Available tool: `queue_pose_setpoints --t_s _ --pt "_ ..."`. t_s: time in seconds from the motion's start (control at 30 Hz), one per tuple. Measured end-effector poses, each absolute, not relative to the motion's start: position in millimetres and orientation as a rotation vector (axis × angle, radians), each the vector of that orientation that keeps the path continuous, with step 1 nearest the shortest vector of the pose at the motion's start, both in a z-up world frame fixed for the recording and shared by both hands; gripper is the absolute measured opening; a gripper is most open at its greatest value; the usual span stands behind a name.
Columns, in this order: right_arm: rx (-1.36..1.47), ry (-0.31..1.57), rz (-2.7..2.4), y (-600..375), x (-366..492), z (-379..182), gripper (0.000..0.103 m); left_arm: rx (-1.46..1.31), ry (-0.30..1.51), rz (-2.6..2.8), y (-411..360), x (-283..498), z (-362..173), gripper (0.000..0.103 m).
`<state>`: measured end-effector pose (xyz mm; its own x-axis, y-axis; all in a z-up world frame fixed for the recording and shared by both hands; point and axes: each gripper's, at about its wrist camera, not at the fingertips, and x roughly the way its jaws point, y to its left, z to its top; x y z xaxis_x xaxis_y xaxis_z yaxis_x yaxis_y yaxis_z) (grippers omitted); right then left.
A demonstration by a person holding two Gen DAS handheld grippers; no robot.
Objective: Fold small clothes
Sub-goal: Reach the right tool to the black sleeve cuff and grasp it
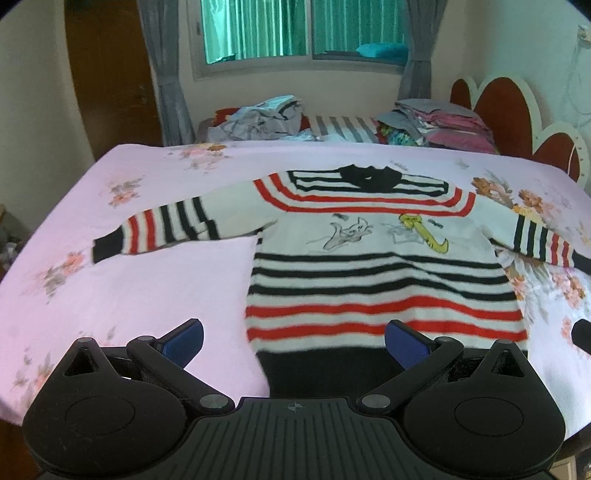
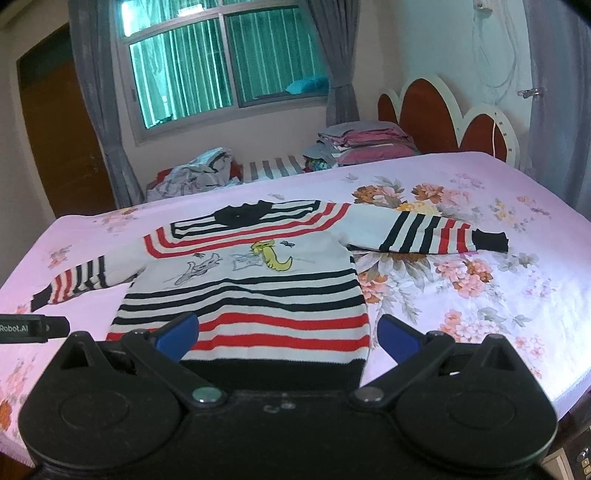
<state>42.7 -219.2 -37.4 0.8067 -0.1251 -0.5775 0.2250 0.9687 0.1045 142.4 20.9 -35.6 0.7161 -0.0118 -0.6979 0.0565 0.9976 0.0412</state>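
A small white sweater (image 1: 369,258) with red and black stripes and cartoon prints lies flat, face up, on the pink floral bed sheet (image 1: 129,295), both sleeves spread out. It also shows in the right wrist view (image 2: 251,295). My left gripper (image 1: 293,341) is open and empty, just short of the sweater's black hem, at its left part. My right gripper (image 2: 288,334) is open and empty, over the hem's right part. The right gripper's edge shows in the left wrist view (image 1: 581,334); the left gripper's side shows in the right wrist view (image 2: 33,326).
Behind the bed are a loose heap of clothes (image 1: 262,118) and a stack of folded clothes (image 1: 443,122). A red scalloped headboard (image 1: 517,118) stands at the right. A window with curtains (image 1: 295,33) and a wooden door (image 1: 107,74) are beyond.
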Motion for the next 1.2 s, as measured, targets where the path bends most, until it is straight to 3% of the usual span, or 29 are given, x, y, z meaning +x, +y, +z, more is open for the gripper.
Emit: queue_pose_setpoints --t_s 0.73,1.2 --pt "0.210 0.626 -0.404 -225.8 154.7 -49.9 0.103 0.091 0.819 -0.218 27.7 299.7 -72.4 0.103" --pt "0.227 0.673 -0.508 -341.9 200.6 -80.6 0.103 0.095 0.842 -0.204 -28.8 348.1 -98.5 0.103"
